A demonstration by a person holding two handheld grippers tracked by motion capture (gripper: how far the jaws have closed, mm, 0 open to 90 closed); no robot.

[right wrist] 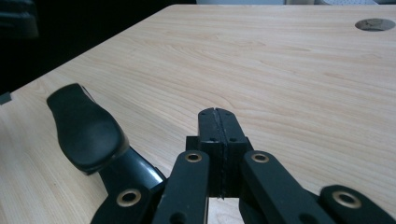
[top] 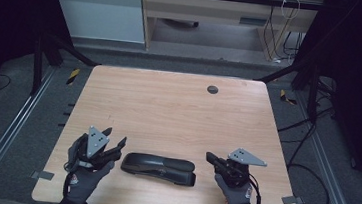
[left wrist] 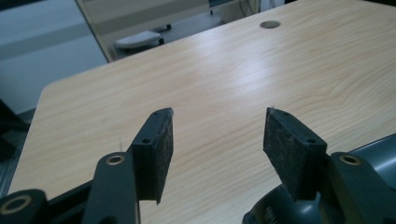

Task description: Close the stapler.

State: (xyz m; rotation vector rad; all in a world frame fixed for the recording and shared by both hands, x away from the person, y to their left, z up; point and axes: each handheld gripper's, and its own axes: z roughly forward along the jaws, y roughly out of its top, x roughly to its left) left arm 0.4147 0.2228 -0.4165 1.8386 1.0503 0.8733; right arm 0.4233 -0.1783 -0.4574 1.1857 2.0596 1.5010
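A long black stapler [top: 158, 168] lies flat near the front edge of the wooden table [top: 168, 106], between the two gloved hands. My left gripper [top: 116, 137] is just left of the stapler's end and stands open. In the left gripper view its pads [left wrist: 218, 116] frame bare wood, and the stapler [left wrist: 373, 154] shows low at the right, beside and under the right jaw. My right gripper [top: 209, 156] hovers at the stapler's right end, shut with nothing between the jaws. In the right gripper view its pads [right wrist: 218, 114] press together, with the stapler's rounded end [right wrist: 86, 130] to their left.
A round cable hole [top: 212, 89] sits near the table's far edge. Dark frame struts flank the table's far corners, with cables on the floor [top: 307, 174] to the right. A pale cabinet stands behind.
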